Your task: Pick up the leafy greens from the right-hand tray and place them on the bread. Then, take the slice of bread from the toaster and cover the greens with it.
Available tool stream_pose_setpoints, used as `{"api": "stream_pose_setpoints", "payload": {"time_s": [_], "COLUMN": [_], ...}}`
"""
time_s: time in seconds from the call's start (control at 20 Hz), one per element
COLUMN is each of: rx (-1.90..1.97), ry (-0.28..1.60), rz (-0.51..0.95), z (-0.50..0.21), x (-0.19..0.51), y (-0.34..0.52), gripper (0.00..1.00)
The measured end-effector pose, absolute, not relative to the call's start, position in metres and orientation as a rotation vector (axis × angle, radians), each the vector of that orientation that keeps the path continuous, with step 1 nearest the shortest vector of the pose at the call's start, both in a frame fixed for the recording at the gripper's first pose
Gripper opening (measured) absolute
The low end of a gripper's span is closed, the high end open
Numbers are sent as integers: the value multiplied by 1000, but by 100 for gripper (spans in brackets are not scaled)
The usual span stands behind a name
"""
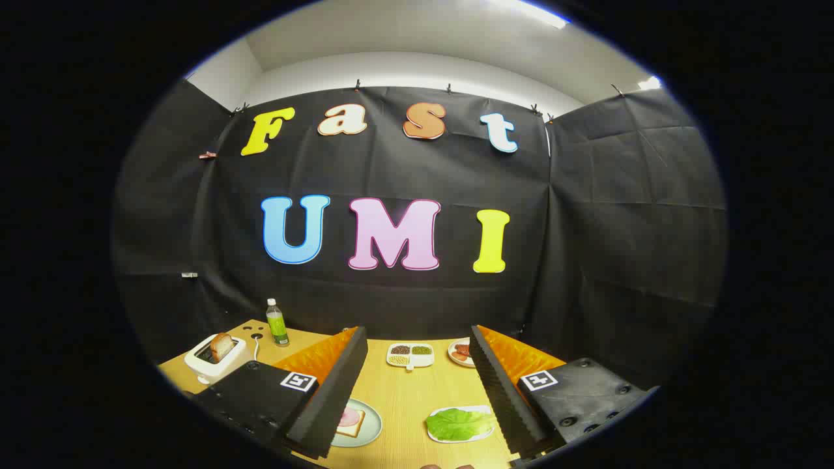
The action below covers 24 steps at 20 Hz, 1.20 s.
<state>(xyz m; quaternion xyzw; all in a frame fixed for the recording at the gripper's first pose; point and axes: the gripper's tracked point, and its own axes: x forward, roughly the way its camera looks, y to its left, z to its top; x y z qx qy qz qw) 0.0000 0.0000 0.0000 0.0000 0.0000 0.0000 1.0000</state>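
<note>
— So where are the leafy greens [460, 423]?
— On a small white tray [435, 435] on the wooden table [404, 391], between the fingers of the gripper [417, 391] and close beside the right one.
— And the fingers themselves?
— Spread wide apart, holding nothing, raised above the table.
— The bread?
— One slice [352, 422], with something pink on it, lies on a pale plate [371, 430], partly hidden behind the left finger. Another slice [222, 346] stands upright in the white toaster [212, 366], beyond the left finger.
— Anything else?
— A green bottle [277, 323] just beside the toaster, a divided dish [410, 355] of grains far ahead between the fingers, and a plate of reddish food [461, 352] near it.
</note>
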Motion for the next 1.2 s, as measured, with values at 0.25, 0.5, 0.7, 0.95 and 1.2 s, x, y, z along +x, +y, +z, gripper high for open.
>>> {"api": "stream_pose_setpoints", "payload": {"time_s": [0.25,0.5,0.7,0.95,1.2], "rx": [14,35,39,31,11], "ry": [20,34,45,64,124], "rz": [-29,-50,-51,-45,-10], "z": [-6,-12,-18,-23,-40], "x": [-5,-4,0,8,28], "y": [-11,-15,-15,-21,-30], "gripper": [97,97,97,97,97]}}
